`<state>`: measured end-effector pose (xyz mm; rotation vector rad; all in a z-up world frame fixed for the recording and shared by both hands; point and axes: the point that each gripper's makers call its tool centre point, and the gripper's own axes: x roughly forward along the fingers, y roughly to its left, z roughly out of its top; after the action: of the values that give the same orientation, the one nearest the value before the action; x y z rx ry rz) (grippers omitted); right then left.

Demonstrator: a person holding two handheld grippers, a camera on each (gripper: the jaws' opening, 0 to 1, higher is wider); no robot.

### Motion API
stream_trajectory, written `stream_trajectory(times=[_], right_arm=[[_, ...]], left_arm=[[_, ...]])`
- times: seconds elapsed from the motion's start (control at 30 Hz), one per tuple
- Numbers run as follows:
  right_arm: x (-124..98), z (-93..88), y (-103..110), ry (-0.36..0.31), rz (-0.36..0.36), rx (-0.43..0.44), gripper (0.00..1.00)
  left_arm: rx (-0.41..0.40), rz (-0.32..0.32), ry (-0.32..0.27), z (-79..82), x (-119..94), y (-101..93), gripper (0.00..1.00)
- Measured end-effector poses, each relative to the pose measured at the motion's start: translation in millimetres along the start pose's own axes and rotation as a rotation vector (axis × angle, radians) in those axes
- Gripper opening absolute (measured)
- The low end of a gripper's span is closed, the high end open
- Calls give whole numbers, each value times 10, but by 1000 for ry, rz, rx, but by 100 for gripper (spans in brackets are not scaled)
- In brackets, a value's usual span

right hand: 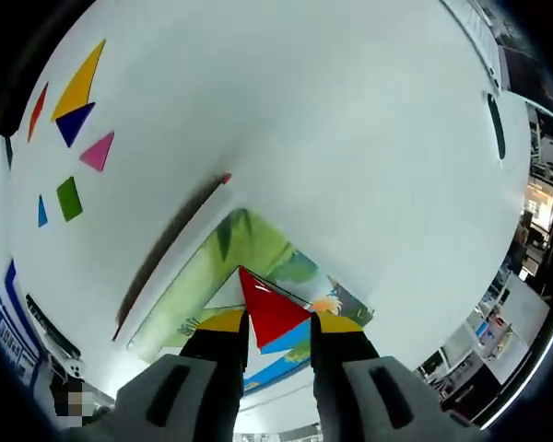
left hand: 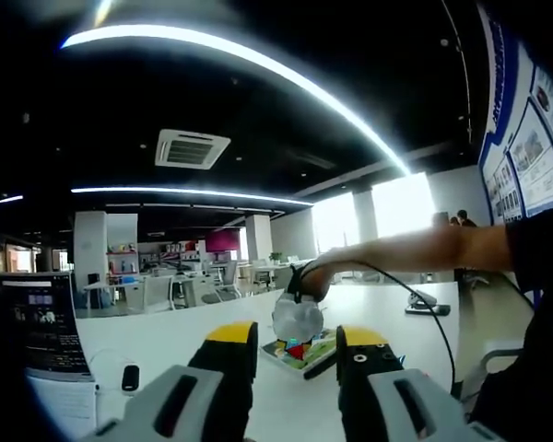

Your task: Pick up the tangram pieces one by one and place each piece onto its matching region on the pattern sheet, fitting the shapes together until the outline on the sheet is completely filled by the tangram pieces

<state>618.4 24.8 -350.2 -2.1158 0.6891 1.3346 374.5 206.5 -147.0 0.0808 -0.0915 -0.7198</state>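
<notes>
Right claw (right hand: 278,343) sits nearest the lens in the right gripper view, its yellow-tipped jaws clenched on a flat red triangular tangram piece (right hand: 269,308), which stands pinched between them with its apex pointing forward over the colourful printed pattern sheet (right hand: 249,249) lying on the white desk (right hand: 332,129). Main risk, as I judge it: the triangle is held by a narrow edge grip, so it may pivot or slip on release and land rotated, off its matching region; pressing down could also drag the loose sheet across the desk. Remaining pieces lie well apart at the far left of that view: a yellow triangle (right hand: 81,81), a dark blue triangle (right hand: 76,122), a pink triangle (right hand: 99,150), a green square (right hand: 69,198), a small blue triangle (right hand: 41,212) and a thin red piece (right hand: 38,110). Left claw (left hand: 297,348) hangs released and empty above the desk in the left gripper view, jaws apart, with the sheet just beyond them.
</notes>
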Motion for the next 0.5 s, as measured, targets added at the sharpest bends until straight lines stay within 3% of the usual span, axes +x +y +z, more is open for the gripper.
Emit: stream_trajectory(times=[0.5], right_arm=[[20,13,-20,38,20,-32,28]], left_arm=[[-1,1,-3,10,-6,7,36]])
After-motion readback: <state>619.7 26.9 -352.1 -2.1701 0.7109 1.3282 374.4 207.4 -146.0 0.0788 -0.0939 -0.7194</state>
